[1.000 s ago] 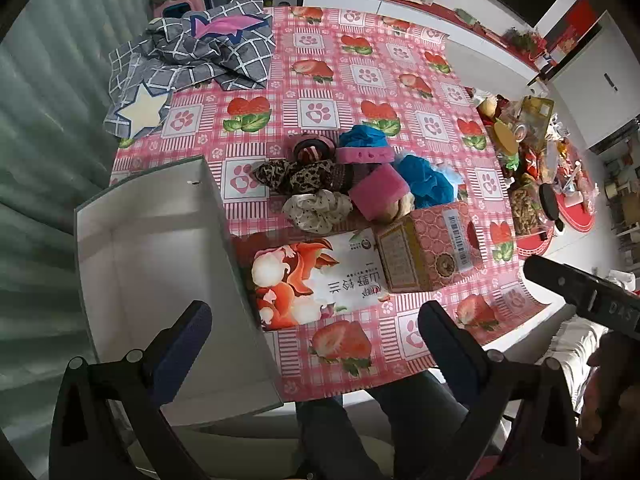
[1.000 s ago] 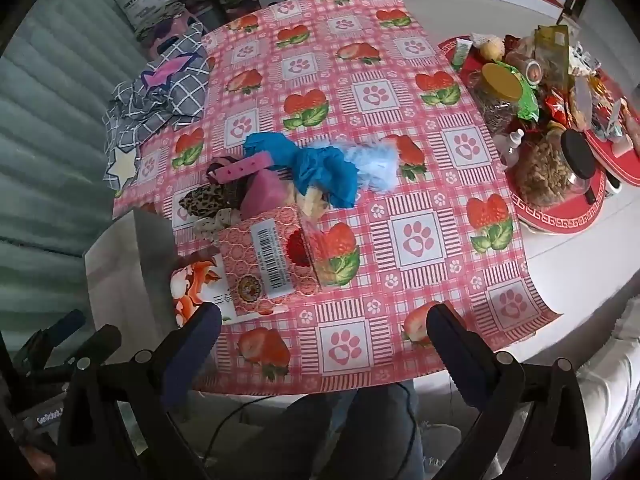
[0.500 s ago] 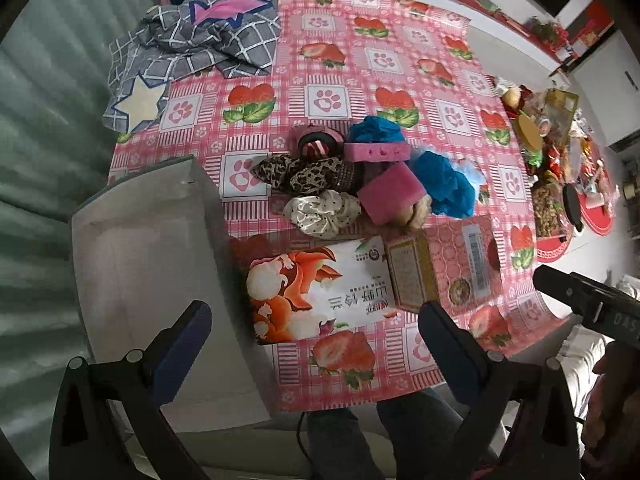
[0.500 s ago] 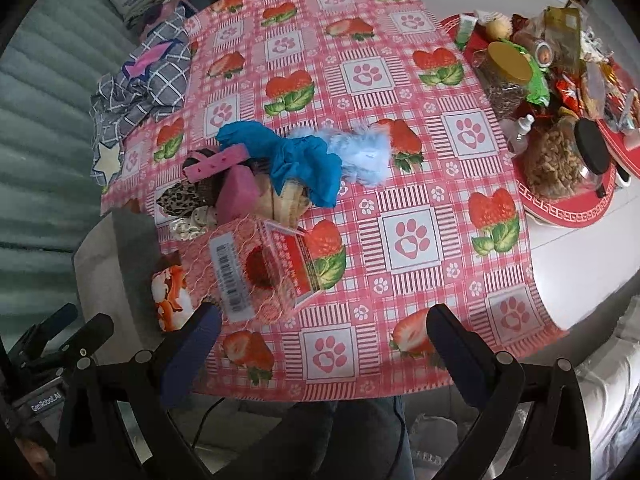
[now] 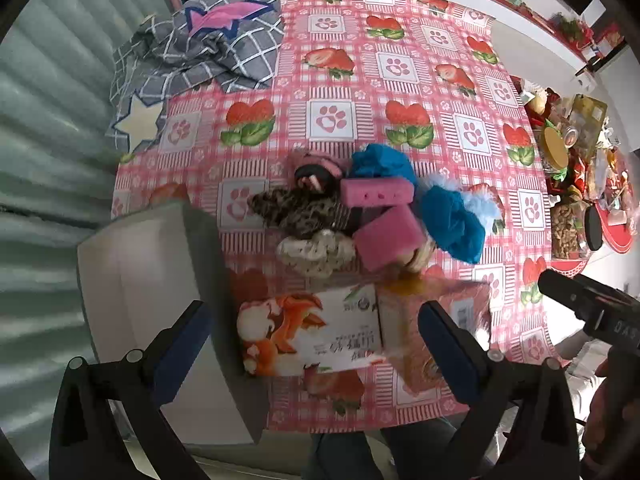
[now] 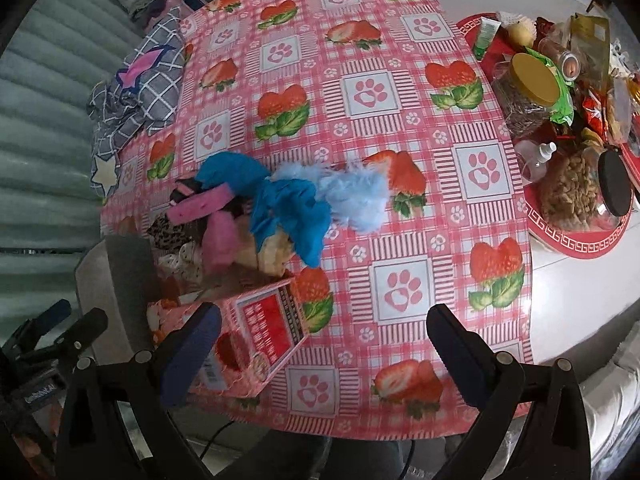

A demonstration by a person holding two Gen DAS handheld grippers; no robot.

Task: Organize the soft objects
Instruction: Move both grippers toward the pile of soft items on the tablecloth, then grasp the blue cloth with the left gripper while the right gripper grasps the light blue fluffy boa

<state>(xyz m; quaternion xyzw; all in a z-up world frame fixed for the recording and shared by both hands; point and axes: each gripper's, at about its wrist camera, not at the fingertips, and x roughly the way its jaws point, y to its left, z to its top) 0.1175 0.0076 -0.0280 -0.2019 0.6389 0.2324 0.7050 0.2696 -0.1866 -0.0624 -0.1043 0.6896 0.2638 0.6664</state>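
A heap of soft things lies mid-table: pink sponges (image 5: 387, 236), blue mesh puffs (image 5: 452, 220), a leopard scrunchie (image 5: 296, 210), a cream scrunchie (image 5: 316, 254) and a pale blue fluffy piece (image 6: 352, 196). In front of it lie a tissue pack (image 5: 312, 332) and a pink box (image 6: 264, 332). A white open box (image 5: 160, 300) stands at the left edge. My left gripper (image 5: 314, 344) is open above the tissue pack. My right gripper (image 6: 316, 356) is open over the pink box and front edge. Both are empty.
A grey checked cloth (image 5: 208, 52) lies at the far left corner. Jars and snacks crowd a red tray (image 6: 576, 236) on the right. The pink strawberry tablecloth (image 6: 360, 92) covers the table. Corrugated wall runs along the left.
Both grippers have moved forward and lower toward the table; the heap and the boxes look larger. Jaws stay open. Nothing was picked up.
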